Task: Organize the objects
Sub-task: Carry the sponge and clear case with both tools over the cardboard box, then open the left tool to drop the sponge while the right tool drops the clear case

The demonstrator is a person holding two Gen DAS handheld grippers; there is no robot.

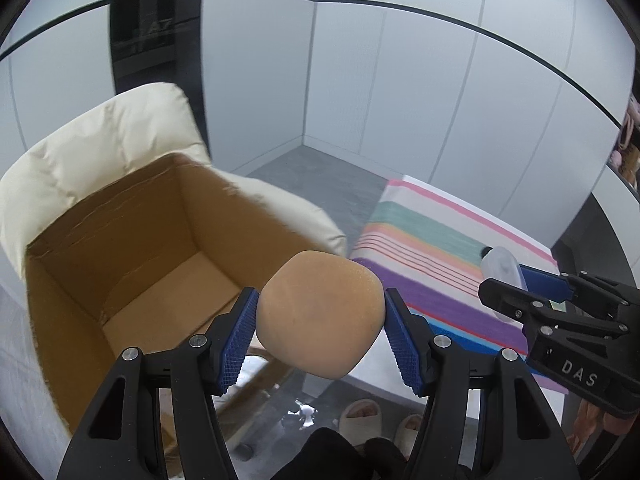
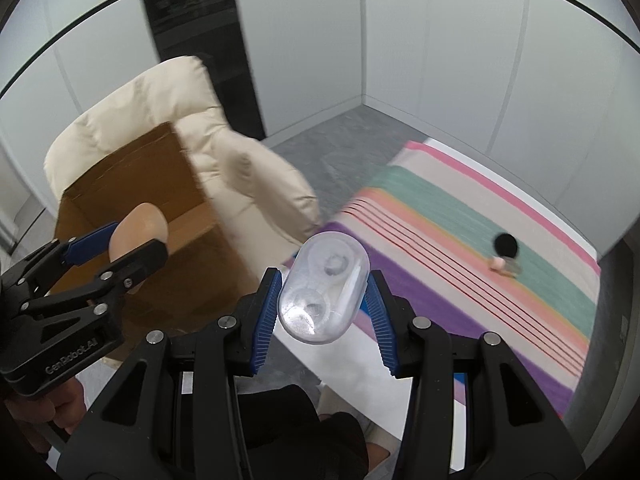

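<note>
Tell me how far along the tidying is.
Nothing shows in the visible part of the cardboard box yet. In hand: left gripper clamps a tan sponge, right gripper a clear plastic case. Left: small items on the striped cloth.

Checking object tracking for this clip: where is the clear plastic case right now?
The clear plastic case is clamped between the right gripper's fingers, held in the air over the near edge of the striped cloth, right of the cardboard box.

Tan sponge (image 1: 320, 314) – clear case (image 2: 324, 288) – both held aloft.
</note>
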